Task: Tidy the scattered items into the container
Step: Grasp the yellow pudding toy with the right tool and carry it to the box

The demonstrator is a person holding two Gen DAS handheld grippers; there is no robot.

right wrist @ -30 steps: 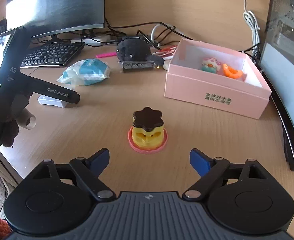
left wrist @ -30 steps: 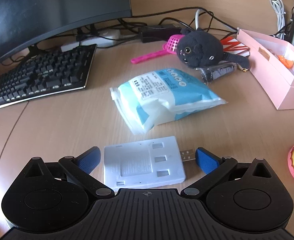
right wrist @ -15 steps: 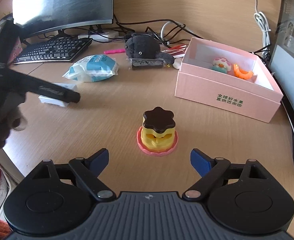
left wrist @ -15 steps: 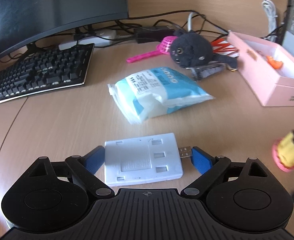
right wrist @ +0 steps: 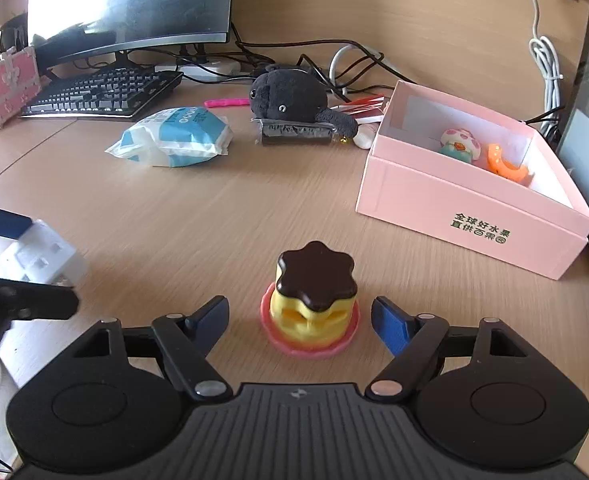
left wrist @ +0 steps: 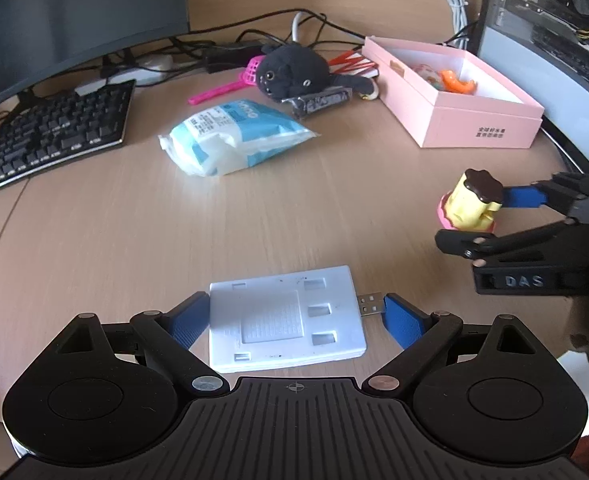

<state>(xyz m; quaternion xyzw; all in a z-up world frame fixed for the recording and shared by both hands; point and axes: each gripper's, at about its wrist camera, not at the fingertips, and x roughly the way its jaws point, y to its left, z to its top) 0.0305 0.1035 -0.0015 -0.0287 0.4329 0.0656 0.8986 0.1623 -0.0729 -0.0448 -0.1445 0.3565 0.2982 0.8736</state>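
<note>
A white flat USB device (left wrist: 284, 320) lies on the desk between the open fingers of my left gripper (left wrist: 294, 318); the left pad touches its edge, the right pad is by its plug. A yellow pudding toy (right wrist: 312, 300) with a brown top on a pink base stands between the open fingers of my right gripper (right wrist: 300, 318), untouched. The toy (left wrist: 472, 204) and right gripper (left wrist: 494, 220) also show in the left wrist view. The pink box (right wrist: 470, 196) stands at the right with a mushroom toy (right wrist: 458, 142) and an orange piece (right wrist: 506, 164) inside.
A blue-white wipes pack (right wrist: 174, 136), a black plush (right wrist: 290, 96), a dark wrapper (right wrist: 294, 134) and a pink scoop (left wrist: 222, 84) lie mid-desk. A keyboard (left wrist: 50, 136) and monitor (right wrist: 130, 4) are at the back left, a PC case (left wrist: 550, 48) at the right.
My right gripper moved forward so its open fingers now flank the pudding toy. My left gripper swung right and its fingers narrowed around the white device, which stayed on the desk.
</note>
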